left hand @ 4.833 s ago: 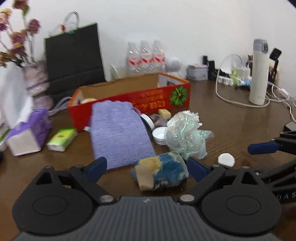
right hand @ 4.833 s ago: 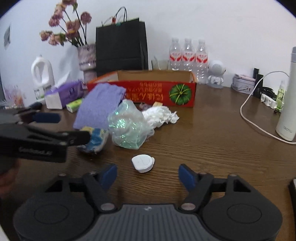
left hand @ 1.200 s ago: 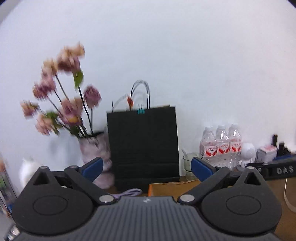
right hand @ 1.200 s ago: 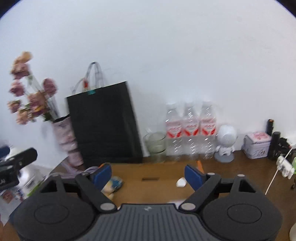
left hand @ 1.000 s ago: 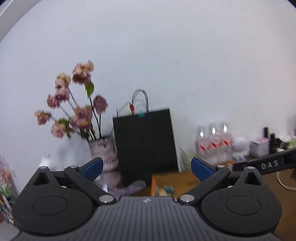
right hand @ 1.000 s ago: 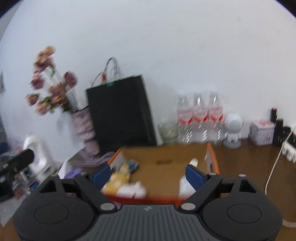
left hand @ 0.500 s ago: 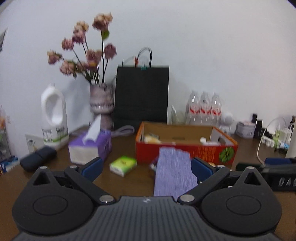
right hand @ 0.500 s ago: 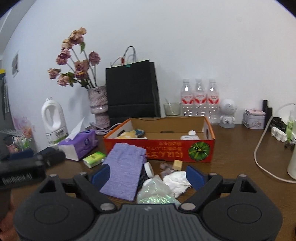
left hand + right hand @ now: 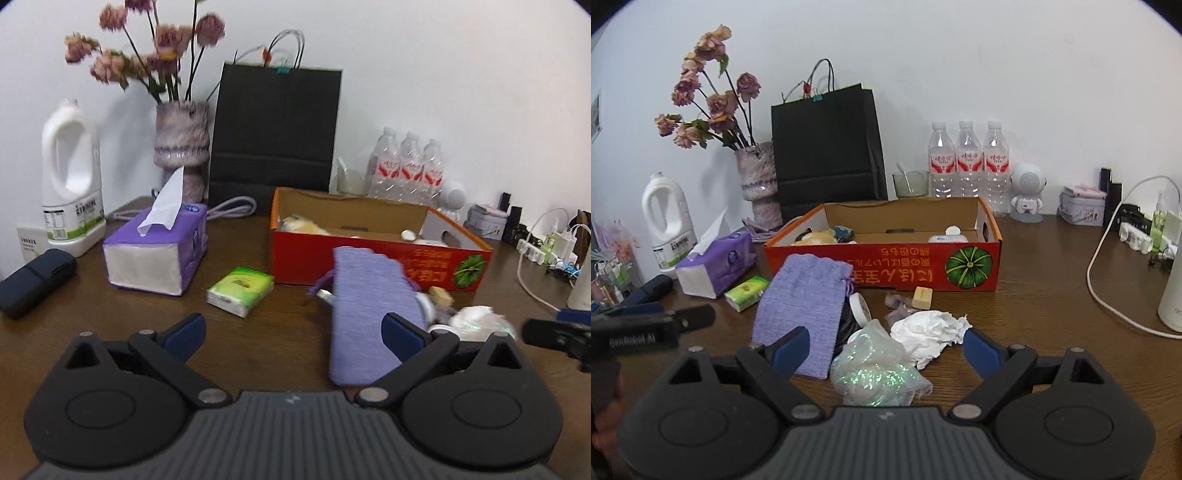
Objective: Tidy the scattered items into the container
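We hold the left gripper (image 9: 291,330) with its jaws spread wide, nothing between the pads, bare table (image 9: 273,332) under the gap. Just ahead of its right finger lies the purple pouch (image 9: 364,314), its near end hidden behind that finger. Ahead and slightly left sits the green tissue pack (image 9: 241,290); further left is the purple tissue box (image 9: 157,251). Straight ahead, beyond the pouch, is the red box (image 9: 373,258), open-topped with a few items inside. The far end of the pouch reaches the box's front wall; we cannot tell if they touch. Off to the right, the other gripper's tip pokes into the left wrist view.

We hold the right gripper (image 9: 884,349) wide too, nothing pinched. Between its fingers, close in, lies the shiny bag (image 9: 877,369), and just beyond it the white paper wad (image 9: 929,334), touching the bag. The pads are clear of both. Past the left finger lies the pouch, with a round white lid (image 9: 859,309) at its right edge. Further ahead, a tan block (image 9: 922,297) and small grey scraps (image 9: 897,306) lie just in front of the box. The box stands straight ahead, past the clutter, holding a yellow item (image 9: 816,238) at its left end and a white container (image 9: 949,236) at its right. The left gripper shows at the left edge of this view, beside the pouch.
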A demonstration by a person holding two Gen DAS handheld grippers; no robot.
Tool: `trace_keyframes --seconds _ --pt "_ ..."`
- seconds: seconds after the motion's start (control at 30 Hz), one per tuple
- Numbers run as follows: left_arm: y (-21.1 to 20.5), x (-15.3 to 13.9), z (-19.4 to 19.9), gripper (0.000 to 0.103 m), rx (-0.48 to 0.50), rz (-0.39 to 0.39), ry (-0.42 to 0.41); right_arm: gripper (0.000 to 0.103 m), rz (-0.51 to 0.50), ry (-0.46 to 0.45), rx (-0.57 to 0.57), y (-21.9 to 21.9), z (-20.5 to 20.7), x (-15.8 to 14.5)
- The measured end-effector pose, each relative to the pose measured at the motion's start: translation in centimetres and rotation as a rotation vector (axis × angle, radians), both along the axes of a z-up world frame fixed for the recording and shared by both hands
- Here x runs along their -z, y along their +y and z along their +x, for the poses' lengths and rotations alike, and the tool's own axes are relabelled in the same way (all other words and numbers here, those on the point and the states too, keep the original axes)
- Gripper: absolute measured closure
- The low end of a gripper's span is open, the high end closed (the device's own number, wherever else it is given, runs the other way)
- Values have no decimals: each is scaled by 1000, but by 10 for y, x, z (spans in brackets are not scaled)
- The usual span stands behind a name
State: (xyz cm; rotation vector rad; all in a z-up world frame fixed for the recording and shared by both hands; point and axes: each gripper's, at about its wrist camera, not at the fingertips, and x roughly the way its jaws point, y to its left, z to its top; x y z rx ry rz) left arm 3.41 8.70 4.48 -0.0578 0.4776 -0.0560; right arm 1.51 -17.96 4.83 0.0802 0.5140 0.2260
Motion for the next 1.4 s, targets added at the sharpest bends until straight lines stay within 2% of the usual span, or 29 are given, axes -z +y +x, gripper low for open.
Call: trace_keyframes --seconds 0.07,0.17,0.23,0.3,0.4,0.5,0.53,0.57,0.6,0.63,0.67,0.7,0.73,0.77,0.8,0.83,0.97,1.07,1.13,1.2,1.4 --pt "11 1 22 0 19 25 14 13 10 18 -16 3 10 3" --pt "29 6 63 0 60 24 103 13 48 11 -68 12 23 6" --pt "36 10 87 0 74 20 101 13 97 -13 -121 19 30 8" --pt "40 16 107 0 57 51 96 14 109 -17 -161 30 41 9" --pt "45 30 134 0 73 81 140 15 81 -23 -204 53 61 11" --pt "46 43 145 0 81 68 191 15 -4 59 -132 76 95 19" --pt "46 45 145 7 83 65 201 16 -8 92 -95 80 106 25" --pt "46 47 145 23 82 58 208 24 5 127 -67 80 116 30" --pt "46 48 142 28 68 62 202 25 37 155 -57 78 123 35" --pt "46 48 140 44 52 78 194 30 70 153 -65 76 125 37" --pt "45 47 137 57 45 94 191 44 80 142 -78 76 124 37" --pt "45 46 135 57 44 93 190 51 77 128 -87 77 122 37" --pt "46 45 132 57 45 72 194 62 71 111 -88 78 119 36" --pt "48 45 127 57 45 41 194 84 58 97 -85 79 116 34" --pt "49 43 122 57 42 18 193 98 38 81 -82 79 112 32" --pt "50 41 115 57 34 0 185 102 26 72 -89 80 107 29" --pt "44 26 62 57 -18 -6 117 102 35 21 -122 72 77 8" --pt "35 16 16 57 2 6 72 103 58 -9 -156 59 40 -11" --pt "29 15 -10 57 16 -24 75 102 103 8 -186 48 14 -17" --pt "20 19 -32 56 33 -63 88 102 95 31 -197 41 -4 -18" --pt "-9 31 -73 56 23 -1 138 102 56 198 -160 21 -31 -5"
